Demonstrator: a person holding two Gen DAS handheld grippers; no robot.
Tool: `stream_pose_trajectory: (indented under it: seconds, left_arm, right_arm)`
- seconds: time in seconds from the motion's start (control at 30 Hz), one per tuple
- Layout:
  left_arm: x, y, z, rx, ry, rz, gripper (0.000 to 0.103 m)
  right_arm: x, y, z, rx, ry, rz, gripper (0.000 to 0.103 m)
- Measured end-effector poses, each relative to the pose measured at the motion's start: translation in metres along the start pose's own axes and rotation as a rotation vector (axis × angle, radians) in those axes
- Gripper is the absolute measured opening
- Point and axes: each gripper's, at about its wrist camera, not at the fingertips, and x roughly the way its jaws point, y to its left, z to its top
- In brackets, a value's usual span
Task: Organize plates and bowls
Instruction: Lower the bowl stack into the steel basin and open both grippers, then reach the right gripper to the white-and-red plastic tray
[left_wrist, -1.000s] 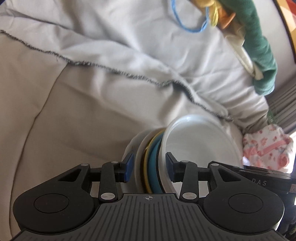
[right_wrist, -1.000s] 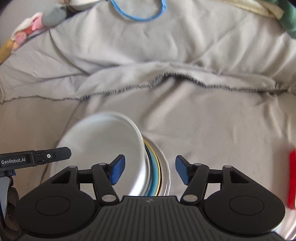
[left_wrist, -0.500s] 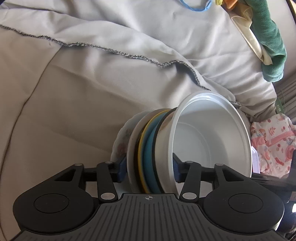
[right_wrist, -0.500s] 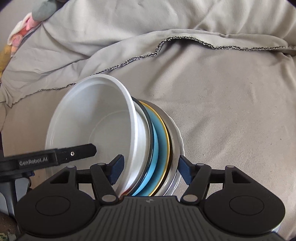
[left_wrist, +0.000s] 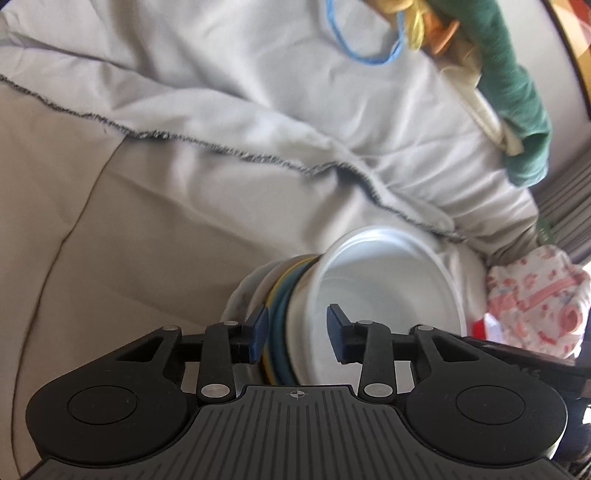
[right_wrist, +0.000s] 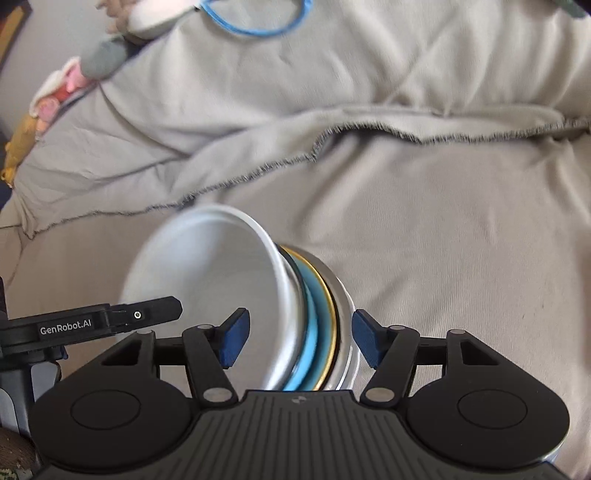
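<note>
A stack of dishes stands on edge between both grippers: a large white bowl (left_wrist: 388, 291) nested on a teal plate, a yellow-rimmed plate and a white plate (left_wrist: 243, 295). My left gripper (left_wrist: 297, 332) is shut on the stack's near edge, one pad inside the bowl, the other behind the plates. In the right wrist view the white bowl (right_wrist: 207, 273) and the blue and gold-rimmed plates (right_wrist: 321, 295) sit between the blue pads of my right gripper (right_wrist: 299, 341), which clamp the stack's edge. The left gripper's black body shows at that view's left.
Wrinkled grey bedding (left_wrist: 184, 221) with a dark stitched hem (right_wrist: 369, 129) lies under and behind the stack. A blue cord loop (right_wrist: 255, 22), a green cloth (left_wrist: 517, 92) and pink patterned clothing (left_wrist: 535, 291) lie at the far edges.
Both views have pulled back and tilted up from half a second ago. The stack sits lower and smaller in frame, still held between both pairs of pads.
</note>
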Motion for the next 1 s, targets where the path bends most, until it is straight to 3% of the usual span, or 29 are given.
stream_pose_trajectory:
  seconds: [0.1,0.33,0.47,0.6,0.73,0.83,1.0]
  left_arm:
    - [-0.008,-0.005,0.001,0.004,-0.01,-0.055,0.037]
    - [-0.005,-0.006,0.004,-0.001,-0.04,-0.092,0.037]
    - [-0.008,-0.008,0.004,-0.006,-0.054,-0.059,0.036]
    - [-0.032,-0.024,0.003,-0.007,-0.174,0.016,0.036]
    - [-0.053,-0.059,0.003,0.017,-0.299,0.018,0.036]
    - [-0.041,-0.107,0.004,0.098,-0.247,-0.033,0.036]
    - [0.034,-0.185,-0.014,0.158,0.028,-0.192,0.036]
  right_arm:
    - [-0.001,0.007,-0.001,-0.034,0.006,0.017,0.041]
    - [0.007,0.012,-0.002,-0.065,0.011,-0.028,0.04]
    - [0.007,0.016,-0.002,-0.08,0.007,-0.04,0.041]
    - [-0.003,0.011,-0.004,-0.057,-0.03,-0.016,0.041]
    - [-0.044,-0.007,-0.005,-0.051,-0.165,0.02,0.041]
    - [-0.078,-0.039,-0.009,-0.011,-0.252,0.001,0.045]
    - [-0.112,-0.128,-0.023,0.119,-0.271,-0.127,0.046]
